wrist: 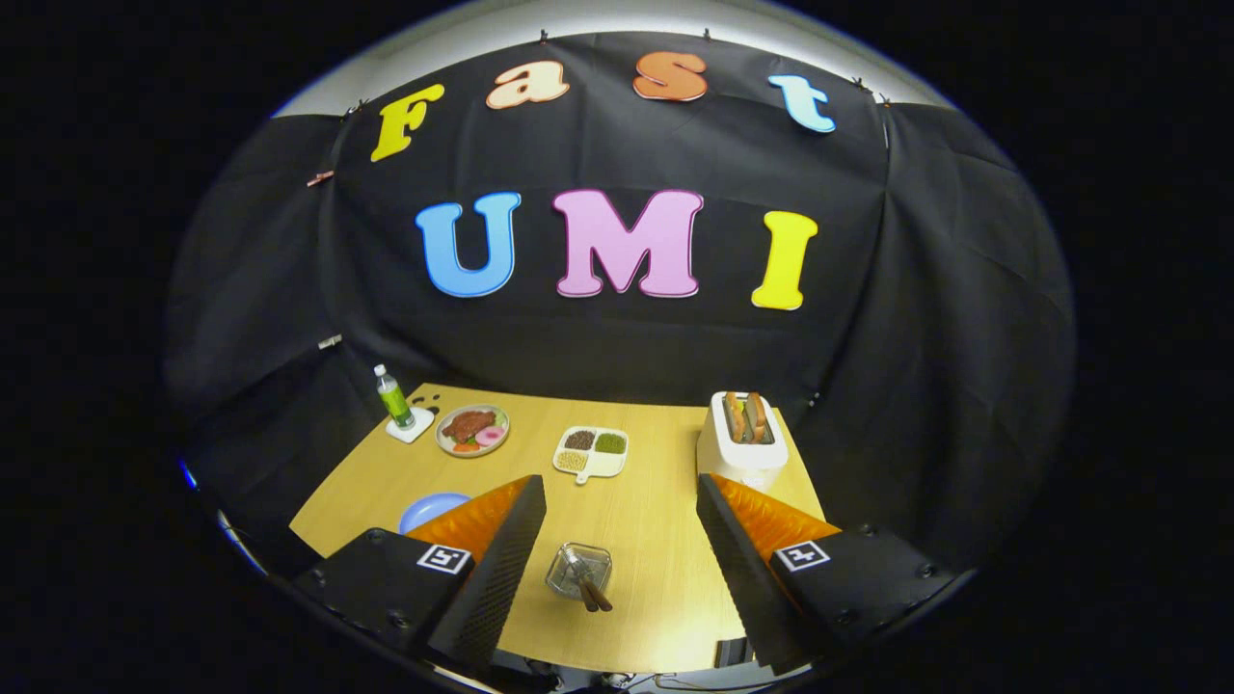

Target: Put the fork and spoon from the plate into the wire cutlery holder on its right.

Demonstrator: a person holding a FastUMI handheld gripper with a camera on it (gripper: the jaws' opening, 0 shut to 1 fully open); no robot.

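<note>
Wire cutlery holder (578, 569) already has two handles leaning in; tongs (617, 501) wide open w/ nothing held, holder between them; job looks done.

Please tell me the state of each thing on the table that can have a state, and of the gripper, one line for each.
gripper: open, fingers wide apart, holding nothing, above the table.
wire cutlery holder: upright between the fingers, two brown handles sticking out.
blue plate: partly hidden behind one finger; contents cannot be told.
toaster: upright, slices in slots.
green bottle: upright, capped.
divided dish: compartments filled.
food plate: full.
</note>
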